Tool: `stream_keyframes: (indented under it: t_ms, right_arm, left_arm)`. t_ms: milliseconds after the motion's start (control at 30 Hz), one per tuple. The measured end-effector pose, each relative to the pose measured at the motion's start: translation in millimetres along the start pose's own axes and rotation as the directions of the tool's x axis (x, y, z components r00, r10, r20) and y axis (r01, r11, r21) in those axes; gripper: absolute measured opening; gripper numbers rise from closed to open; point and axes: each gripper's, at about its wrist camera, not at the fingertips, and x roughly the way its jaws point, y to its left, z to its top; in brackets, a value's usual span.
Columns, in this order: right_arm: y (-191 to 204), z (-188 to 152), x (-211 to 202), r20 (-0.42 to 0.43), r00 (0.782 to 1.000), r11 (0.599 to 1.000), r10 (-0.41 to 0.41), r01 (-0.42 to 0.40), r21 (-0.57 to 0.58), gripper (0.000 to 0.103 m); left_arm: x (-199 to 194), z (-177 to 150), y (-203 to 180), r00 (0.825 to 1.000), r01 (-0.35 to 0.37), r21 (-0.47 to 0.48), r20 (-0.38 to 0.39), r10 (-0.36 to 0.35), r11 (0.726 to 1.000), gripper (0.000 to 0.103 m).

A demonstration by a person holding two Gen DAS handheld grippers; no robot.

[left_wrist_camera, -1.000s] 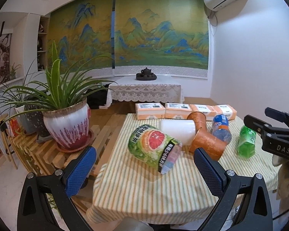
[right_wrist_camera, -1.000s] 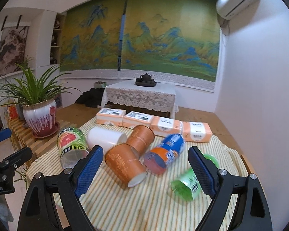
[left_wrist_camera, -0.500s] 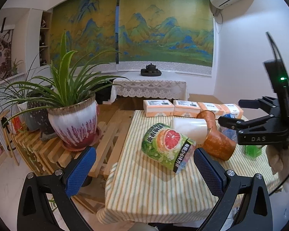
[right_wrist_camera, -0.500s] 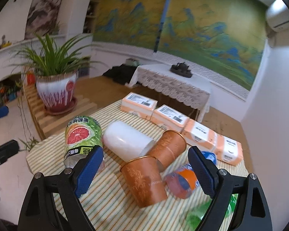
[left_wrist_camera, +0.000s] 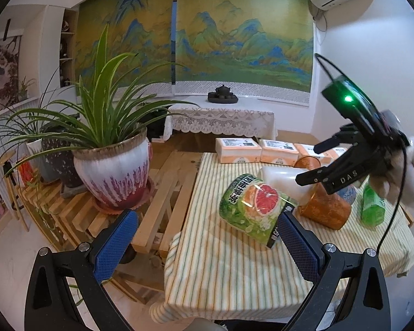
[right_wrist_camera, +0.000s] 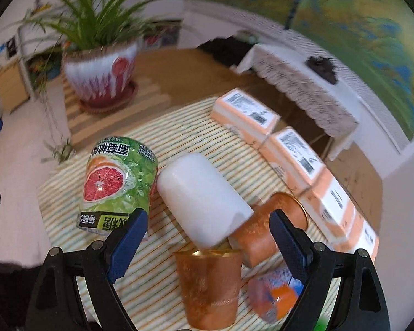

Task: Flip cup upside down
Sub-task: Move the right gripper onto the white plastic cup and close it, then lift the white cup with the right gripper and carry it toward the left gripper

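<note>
Right gripper has dropped closer over the bench; fingers wide apart, empty, copper cup on its side between them. Left gripper likewise spread, empty. Right view motion-blurred.

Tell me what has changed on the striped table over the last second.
The right gripper has swung in over the cups and tilted down, jaws open, now framing the white cylindrical cup and nearer copper-coloured cup. The left gripper drifted left, jaws open, holding nothing. The grapefruit-print green cup, both copper cups and the white cup lie on their sides as before.
</note>
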Motion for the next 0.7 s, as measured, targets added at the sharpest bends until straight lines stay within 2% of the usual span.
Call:
stream_keyframes:
  t_ms: [133,300,500,567,633,700]
  right_arm:
    - [0.3,18.8,20.5,-0.088,0.996,0.995,0.009,-0.019,-0.103,0.087]
    - [4.9,29.7,47.4,-0.193,0.981,0.979,0.012,-0.05,-0.198,0.087]
    - [6.8,36.4,72.8,-0.261,0.964,0.965,0.049,-0.113,-0.237,0.085]
    - [9.8,37.9,79.8,-0.277,0.959,0.958,0.056,-0.129,-0.255,0.081]
    - [11.8,38.9,85.3,-0.293,0.954,0.953,0.058,-0.14,-0.267,0.07]
    - [11.4,40.7,88.1,-0.291,0.955,0.952,0.052,-0.136,-0.276,0.07]
  left_arm:
    - [5.4,-0.2,10.3,1.0,-0.017,-0.02,-0.008,0.017,1.0,0.102]
    - [15.0,-0.6,27.1,0.999,-0.045,-0.049,-0.023,0.044,0.998,0.102]
    - [25.4,-0.9,41.8,0.997,-0.073,-0.077,-0.034,0.071,0.994,0.102]
    - [28.6,-1.4,45.8,0.996,-0.078,-0.084,-0.037,0.075,0.993,0.102]
    - [32.3,-2.4,48.7,0.996,-0.082,-0.088,-0.042,0.078,0.993,0.102]
    - [35.4,-3.7,50.6,0.996,-0.085,-0.089,-0.048,0.081,0.992,0.102]
